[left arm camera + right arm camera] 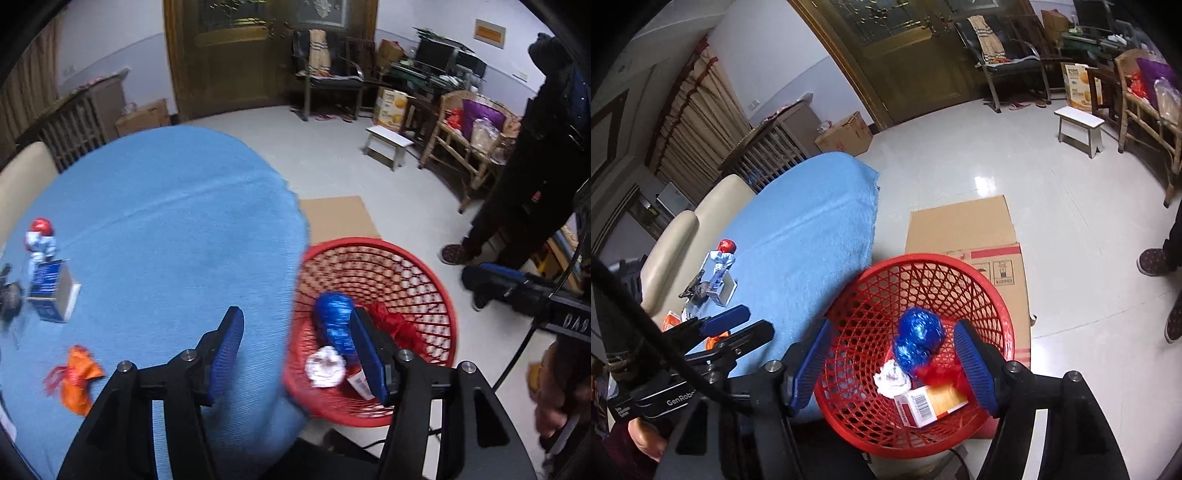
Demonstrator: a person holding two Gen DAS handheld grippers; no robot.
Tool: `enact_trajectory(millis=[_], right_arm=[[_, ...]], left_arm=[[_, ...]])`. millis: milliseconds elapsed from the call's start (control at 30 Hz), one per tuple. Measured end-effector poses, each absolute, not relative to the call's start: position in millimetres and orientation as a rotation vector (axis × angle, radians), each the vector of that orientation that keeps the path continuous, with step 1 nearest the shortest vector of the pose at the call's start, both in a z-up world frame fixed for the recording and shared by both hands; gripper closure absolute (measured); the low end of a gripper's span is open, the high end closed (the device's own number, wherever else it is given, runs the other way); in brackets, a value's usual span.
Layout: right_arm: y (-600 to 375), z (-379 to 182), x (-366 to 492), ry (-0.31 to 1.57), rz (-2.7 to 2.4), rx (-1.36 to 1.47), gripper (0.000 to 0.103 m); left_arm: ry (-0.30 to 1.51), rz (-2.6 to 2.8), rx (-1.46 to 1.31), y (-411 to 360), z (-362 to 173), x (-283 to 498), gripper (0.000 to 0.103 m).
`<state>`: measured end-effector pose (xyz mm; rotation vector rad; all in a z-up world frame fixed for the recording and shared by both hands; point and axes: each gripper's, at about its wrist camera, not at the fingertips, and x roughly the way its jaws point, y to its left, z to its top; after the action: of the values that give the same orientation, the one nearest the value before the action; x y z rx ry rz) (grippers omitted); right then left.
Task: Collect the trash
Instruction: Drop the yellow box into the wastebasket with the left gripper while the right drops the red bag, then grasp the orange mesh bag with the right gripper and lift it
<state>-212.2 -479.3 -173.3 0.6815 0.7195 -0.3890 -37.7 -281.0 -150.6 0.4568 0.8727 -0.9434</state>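
A red mesh basket point(960, 273) stands on the floor beside the blue-clothed table point(812, 236). In it lie a blue foil wrapper point(919, 332), a white paper wad point(892, 378), a red wrapper point(938, 373) and a small barcoded carton point(931, 402). My right gripper point(894, 365) hangs open above the basket with nothing in it. My left gripper point(295, 347) is open and empty over the table's edge, next to the basket point(406, 258). On the table are an orange wrapper point(77, 376), a blue box point(51, 291) and a red-topped wrapper point(40, 236).
Flattened cardboard point(964, 236) lies on the floor behind the basket. A person in dark clothes point(517, 206) stands at the right. A white stool point(1078, 129), a wicker chair point(465, 147) and a cream sofa point(676, 236) ring the room.
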Motion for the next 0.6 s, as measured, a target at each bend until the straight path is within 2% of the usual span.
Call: enact_trajectory(millis=[233,600], right_arm=[[-456,-160,-179,0.724,-0.32,0.658,0.03],[-348,-138,-71,0.816,-0.072,0.526,0.031]], left_arm=[[0.811,-0.796,0.399,-211,-131,-3,0.041],[0.789,-0.363,0.261,-36,-124,75,0.039]])
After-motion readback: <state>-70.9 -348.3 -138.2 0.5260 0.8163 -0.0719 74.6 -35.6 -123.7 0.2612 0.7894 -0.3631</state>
